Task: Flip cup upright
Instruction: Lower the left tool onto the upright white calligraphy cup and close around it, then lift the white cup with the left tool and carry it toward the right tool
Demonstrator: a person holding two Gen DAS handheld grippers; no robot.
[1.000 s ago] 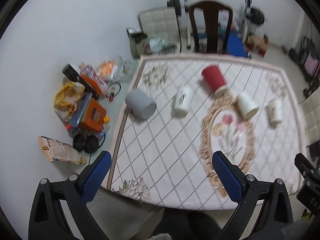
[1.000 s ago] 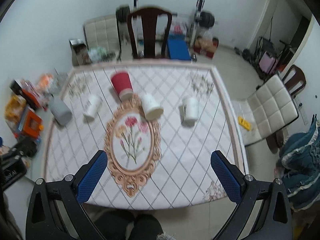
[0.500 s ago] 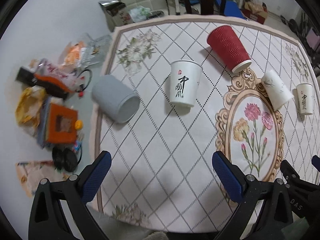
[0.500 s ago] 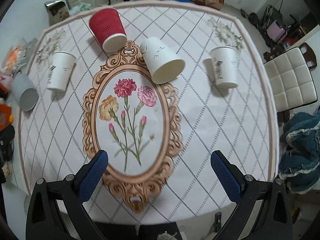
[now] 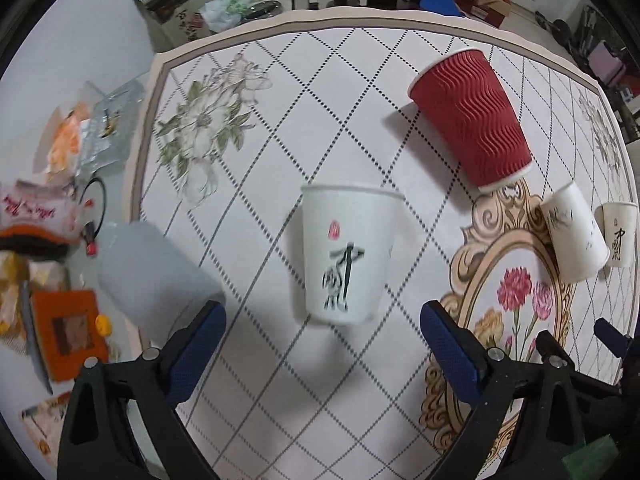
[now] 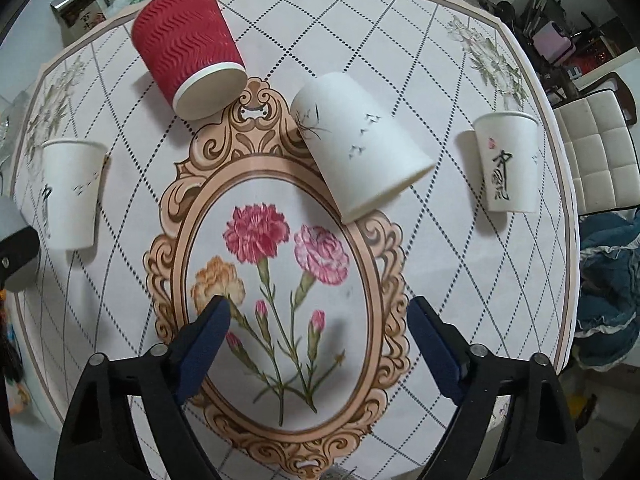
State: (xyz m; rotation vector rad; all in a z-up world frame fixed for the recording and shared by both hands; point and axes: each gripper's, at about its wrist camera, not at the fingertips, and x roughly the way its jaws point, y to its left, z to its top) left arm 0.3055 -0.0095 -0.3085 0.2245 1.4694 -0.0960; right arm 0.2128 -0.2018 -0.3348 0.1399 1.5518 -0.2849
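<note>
Several cups lie on their sides on the patterned tablecloth (image 5: 260,128). In the left wrist view a white paper cup with black calligraphy (image 5: 346,254) lies just ahead of my open, empty left gripper (image 5: 322,330); a grey cup (image 5: 154,270) lies at the table's left edge and a red ribbed cup (image 5: 470,120) to the back right. In the right wrist view my right gripper (image 6: 318,326) is open and empty above the flower medallion (image 6: 276,264), short of a white cup with bird marks (image 6: 358,142), the red cup (image 6: 188,46), and white cups far right (image 6: 506,160) and far left (image 6: 70,192).
Packets and an orange box (image 5: 68,334) clutter the floor left of the table. A silver tin (image 5: 172,12) and chairs stand behind it. A white padded chair (image 6: 596,148) and blue clothing (image 6: 608,284) sit off the right edge.
Both grippers have moved down and forward toward the table, so the cups loom larger. The left one now centres on the calligraphy cup. No cup has moved.
</note>
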